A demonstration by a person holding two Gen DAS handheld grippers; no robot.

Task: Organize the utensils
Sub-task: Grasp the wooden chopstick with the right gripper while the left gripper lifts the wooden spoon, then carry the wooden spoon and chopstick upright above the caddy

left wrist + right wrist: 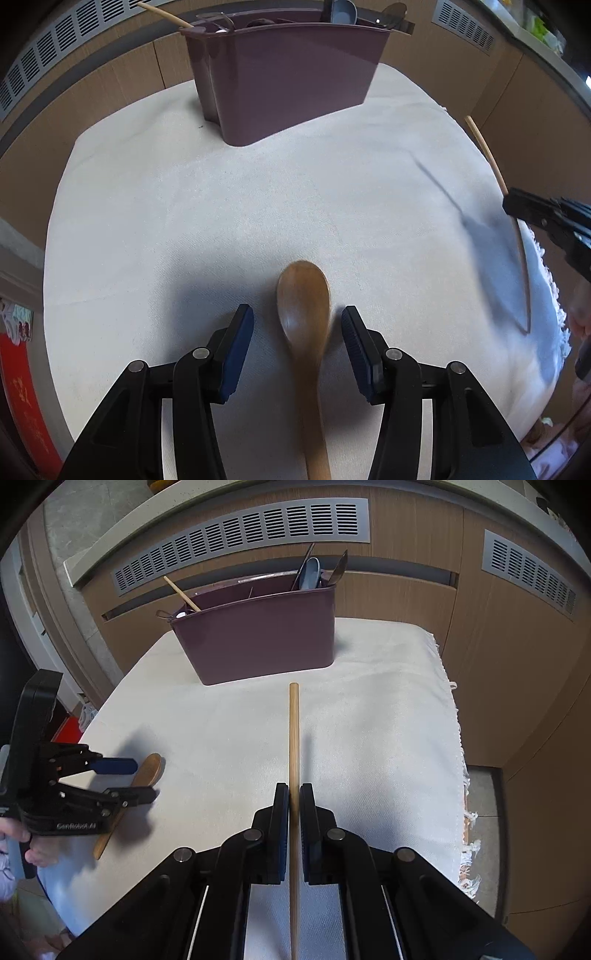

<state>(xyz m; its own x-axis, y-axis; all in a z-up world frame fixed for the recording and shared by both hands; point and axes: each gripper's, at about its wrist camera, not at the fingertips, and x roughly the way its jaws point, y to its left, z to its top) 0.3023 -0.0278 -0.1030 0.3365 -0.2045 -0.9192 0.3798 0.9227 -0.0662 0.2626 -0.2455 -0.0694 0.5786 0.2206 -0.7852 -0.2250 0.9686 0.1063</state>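
Note:
A wooden spoon (304,317) lies on the white cloth (184,221), bowl pointing away. My left gripper (297,325) is open, its pads on either side of the spoon's bowl and apart from it. The spoon (147,771) and the left gripper (129,779) also show in the right wrist view. My right gripper (294,801) is shut on a wooden chopstick (294,738) and holds it above the cloth, pointing at the purple utensil holder (258,642). The holder (288,81) stands at the far side and has a chopstick, spoons and cutlery in it.
The cloth (388,701) covers a small table with a fringed right edge (461,775). Wooden cabinet panels with metal vents (240,535) stand behind the holder. A red object (26,398) sits low at the left.

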